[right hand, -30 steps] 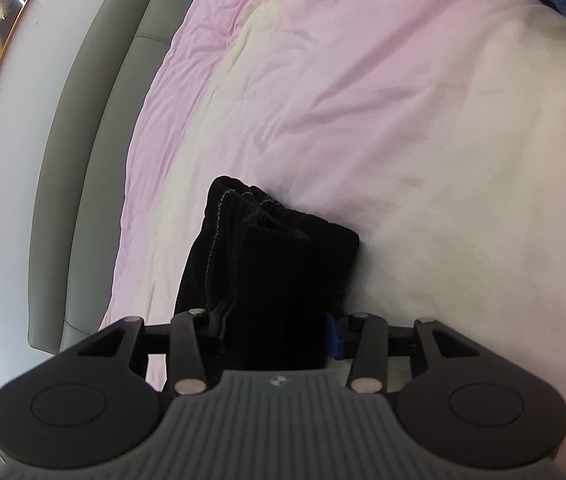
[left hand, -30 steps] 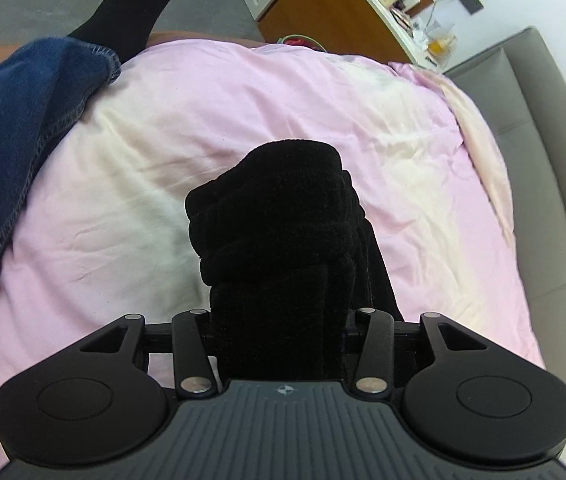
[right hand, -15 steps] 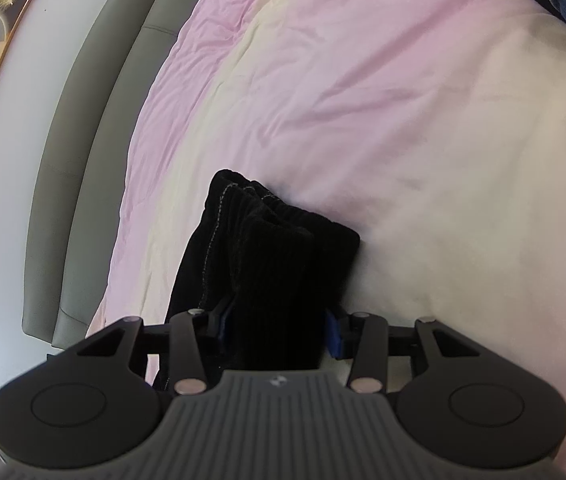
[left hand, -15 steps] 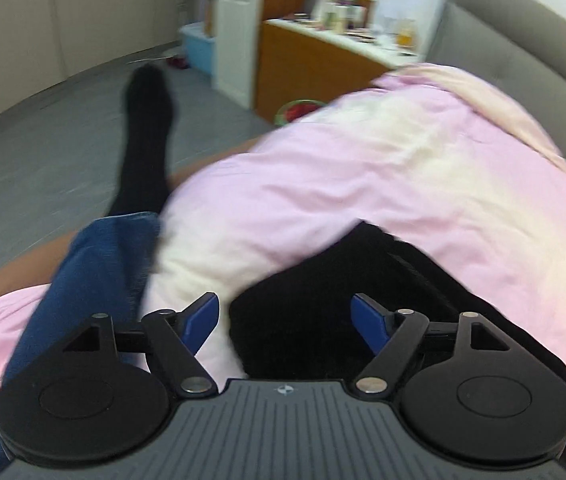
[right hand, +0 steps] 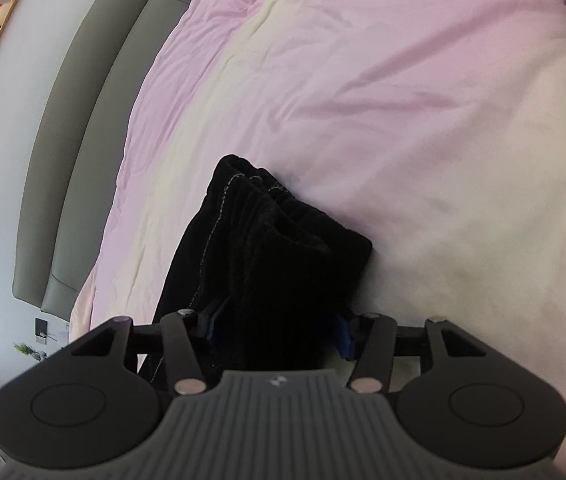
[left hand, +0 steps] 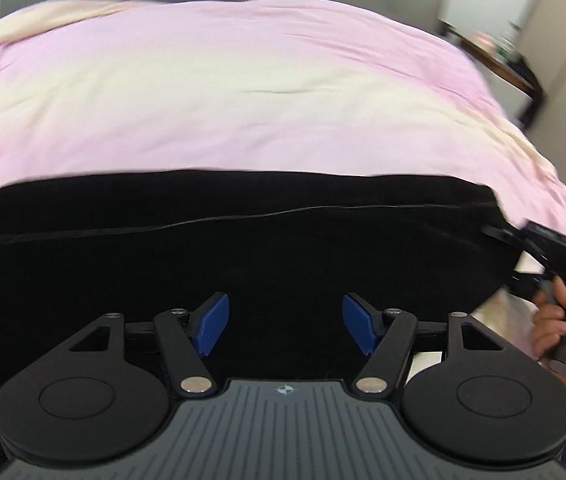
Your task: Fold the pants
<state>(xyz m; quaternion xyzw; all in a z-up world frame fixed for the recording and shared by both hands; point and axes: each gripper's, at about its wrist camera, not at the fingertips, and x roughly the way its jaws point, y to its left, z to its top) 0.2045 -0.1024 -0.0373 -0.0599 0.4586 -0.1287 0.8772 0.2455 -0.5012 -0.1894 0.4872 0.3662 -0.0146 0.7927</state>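
Left gripper (left hand: 285,322) is closing, fingers (left hand: 213,322) wide over the black pants (left hand: 243,248) on the bed (left hand: 243,92), gripping nothing. Right gripper (right hand: 279,326) is loosening, fingers flanking the bunched pants (right hand: 283,256).

Black ribbed pants (left hand: 243,248) lie folded lengthwise on pink bedding (left hand: 243,92).

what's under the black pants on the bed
The black pants lie on a pink and cream duvet, which shows all around them. The duvet beneath them is hidden by the fabric, so whether anything else lies under them cannot be seen.
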